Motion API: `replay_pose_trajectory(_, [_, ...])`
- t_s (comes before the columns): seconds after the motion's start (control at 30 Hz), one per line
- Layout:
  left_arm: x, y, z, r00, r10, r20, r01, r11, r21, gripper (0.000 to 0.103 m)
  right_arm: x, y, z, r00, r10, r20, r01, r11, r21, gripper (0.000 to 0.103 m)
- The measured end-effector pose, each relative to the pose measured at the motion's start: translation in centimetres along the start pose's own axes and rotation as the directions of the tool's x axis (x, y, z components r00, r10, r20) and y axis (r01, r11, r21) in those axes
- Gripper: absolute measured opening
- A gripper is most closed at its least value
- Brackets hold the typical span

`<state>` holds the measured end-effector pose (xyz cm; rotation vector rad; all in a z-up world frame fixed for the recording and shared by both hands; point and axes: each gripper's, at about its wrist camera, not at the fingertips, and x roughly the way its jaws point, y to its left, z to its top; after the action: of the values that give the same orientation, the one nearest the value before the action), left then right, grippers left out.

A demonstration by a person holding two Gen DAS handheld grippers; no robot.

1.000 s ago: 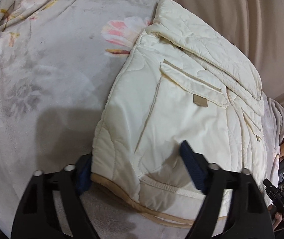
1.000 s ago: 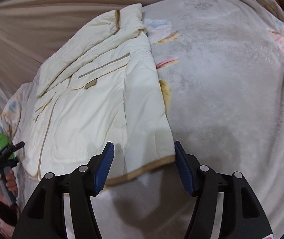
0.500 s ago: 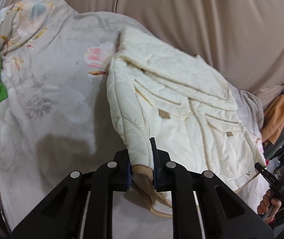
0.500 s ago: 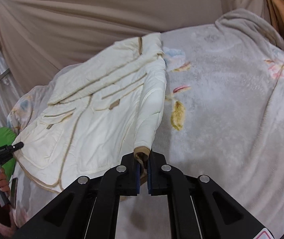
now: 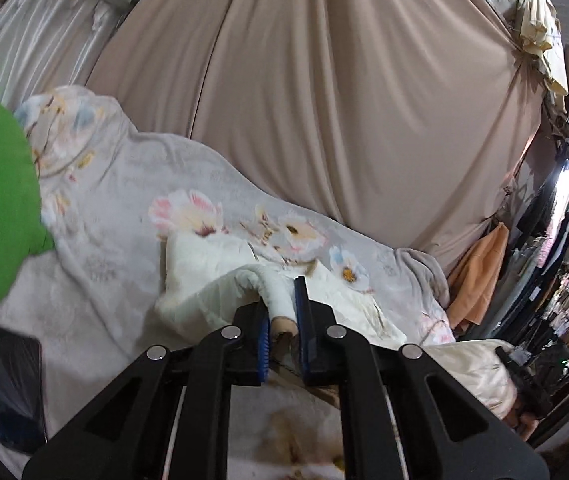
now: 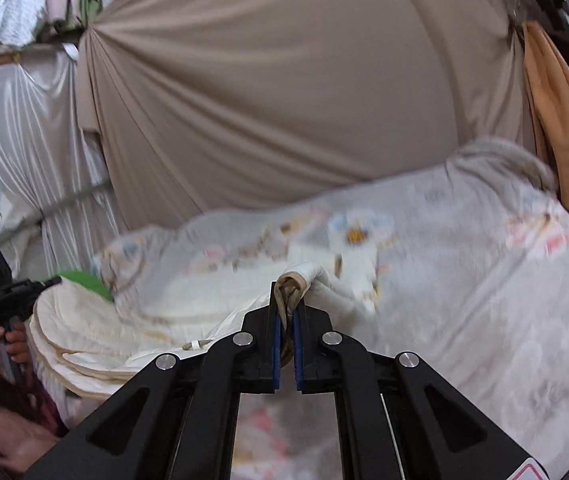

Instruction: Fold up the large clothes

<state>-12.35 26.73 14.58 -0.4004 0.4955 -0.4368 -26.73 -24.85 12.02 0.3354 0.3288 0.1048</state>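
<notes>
With the left gripper (image 5: 282, 322) and right gripper (image 6: 287, 322) each clenched on the cream jacket (image 5: 208, 280) hem, carry both corners forward level, laying hem squarely onto the collar ahead.

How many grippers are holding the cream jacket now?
2. The left gripper is shut on the cream jacket at its tan-trimmed hem corner; the right gripper is shut on the hem's other corner.

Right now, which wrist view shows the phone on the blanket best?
Left wrist view. The dark phone lies flat on the floral blanket at lower left, sharp and unobstructed, apart from the cream jacket pinched in the left gripper. The right wrist view is motion-blurred and shows no phone, only jacket and blanket.
</notes>
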Motion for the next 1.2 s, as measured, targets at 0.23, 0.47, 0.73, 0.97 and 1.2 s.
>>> replay_pose_trajectory(0.23, [12.6, 2.3, 3.4, 0.98, 0.169, -0.109, -0.166, 0.985, 0.036, 0.01, 11.5, -2.7, 3.7, 0.993, -0.089, -0.072, 0.094, 0.994, 0.063, 0.005])
replay_pose_trajectory(0.47, [26.8, 6.0, 2.1, 0.89, 0.377, -0.255, -0.366, 0.926, 0.092, 0.011, 24.3, -6.6, 4.0, 0.976, -0.141, -0.169, 0.169, 0.972, 0.165, 0.006])
replay_pose_trajectory(0.73, [32.6, 8.1, -1.1, 0.842, 0.468, -0.266, -0.438, 0.883, 0.167, 0.014, 32.8, -10.2, 0.0, 0.933, -0.217, -0.287, 0.275, 0.945, 0.177, 0.006])
replay_pose_trajectory(0.97, [31.0, 8.9, -0.7, 0.888, 0.383, -0.254, -0.378, 0.923, 0.071, 0.016, 31.9, -10.9, -0.2, 0.961, -0.14, -0.238, 0.203, 0.944, 0.262, 0.016])
replay_pose_trajectory(1.2, [22.5, 5.5, 3.4, 0.969, 0.228, -0.098, -0.23, 0.973, -0.005, 0.036, 23.7, -7.1, 4.2, 0.99, -0.143, -0.02, 0.144, 0.971, 0.191, 0.038])
